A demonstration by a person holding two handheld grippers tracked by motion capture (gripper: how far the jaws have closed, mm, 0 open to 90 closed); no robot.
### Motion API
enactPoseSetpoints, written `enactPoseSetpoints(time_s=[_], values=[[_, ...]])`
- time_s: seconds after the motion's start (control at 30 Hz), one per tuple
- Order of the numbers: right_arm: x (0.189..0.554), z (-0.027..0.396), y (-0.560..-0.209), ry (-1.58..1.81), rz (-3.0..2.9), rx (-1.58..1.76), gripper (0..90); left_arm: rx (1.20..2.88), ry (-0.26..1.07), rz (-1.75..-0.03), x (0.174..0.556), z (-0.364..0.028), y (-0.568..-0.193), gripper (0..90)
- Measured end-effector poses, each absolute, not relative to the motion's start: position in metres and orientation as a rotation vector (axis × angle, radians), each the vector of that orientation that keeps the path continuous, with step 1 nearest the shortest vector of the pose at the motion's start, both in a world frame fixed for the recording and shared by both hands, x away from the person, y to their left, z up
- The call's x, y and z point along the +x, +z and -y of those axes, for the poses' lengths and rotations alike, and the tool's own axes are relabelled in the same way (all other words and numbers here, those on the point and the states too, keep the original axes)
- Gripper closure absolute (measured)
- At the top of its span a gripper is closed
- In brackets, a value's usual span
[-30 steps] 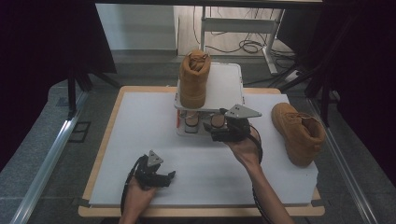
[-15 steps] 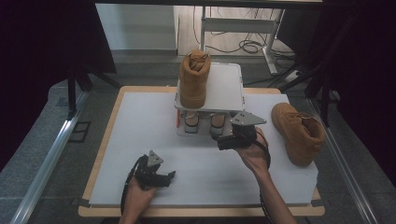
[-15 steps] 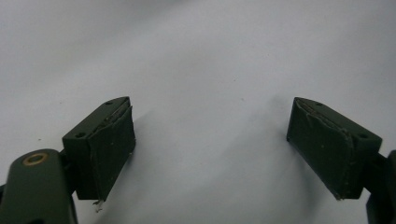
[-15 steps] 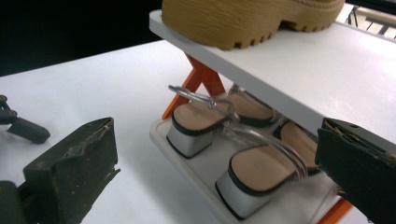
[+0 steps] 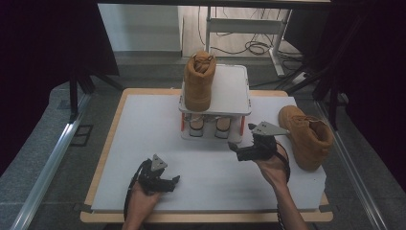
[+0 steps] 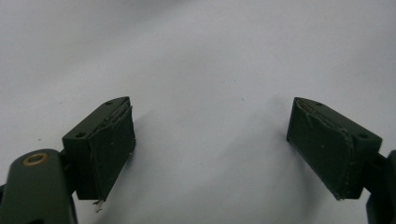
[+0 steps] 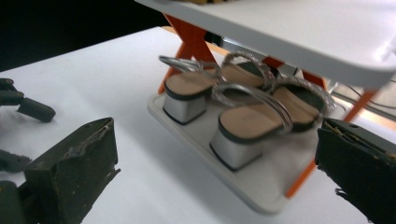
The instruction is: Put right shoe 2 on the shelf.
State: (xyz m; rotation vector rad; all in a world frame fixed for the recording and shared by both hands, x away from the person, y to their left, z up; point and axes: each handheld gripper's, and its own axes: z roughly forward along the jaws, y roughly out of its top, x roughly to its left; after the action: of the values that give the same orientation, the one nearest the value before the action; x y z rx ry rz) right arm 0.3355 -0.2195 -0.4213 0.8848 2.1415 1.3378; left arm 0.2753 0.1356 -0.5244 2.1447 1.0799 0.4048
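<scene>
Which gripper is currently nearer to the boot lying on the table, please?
The right gripper sits just left of the boot lying on the table. The left gripper rests far across the mat near the front edge.

sandals (image 5: pixel 208 125) half hidden under rack's top shelf (image 5: pixel 230 91)

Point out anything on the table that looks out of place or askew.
One boot lies tipped on its side on the table, to the right of the shoe rack, while its mate stands upright on the rack's top shelf. The sandals sit neatly paired on the lower shelf.
</scene>
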Motion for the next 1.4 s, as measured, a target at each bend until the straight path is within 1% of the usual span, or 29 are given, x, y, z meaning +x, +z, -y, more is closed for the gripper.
enactPoseSetpoints(time_s=[0.5,1.0,1.4], values=[[0.321,0.259,-0.434,1.349,-2.079,1.018,0.0,2.141,0.406,-1.082,0.275,-0.135,-0.524,15.0],[0.299,0.300,-0.449,1.304,-2.015,1.168,0.0,2.145,0.404,-1.082,0.275,-0.136,-0.524,15.0],[0.284,0.325,-0.460,1.245,-1.992,1.255,0.0,2.145,0.404,-1.082,0.275,-0.136,-0.524,15.0]])
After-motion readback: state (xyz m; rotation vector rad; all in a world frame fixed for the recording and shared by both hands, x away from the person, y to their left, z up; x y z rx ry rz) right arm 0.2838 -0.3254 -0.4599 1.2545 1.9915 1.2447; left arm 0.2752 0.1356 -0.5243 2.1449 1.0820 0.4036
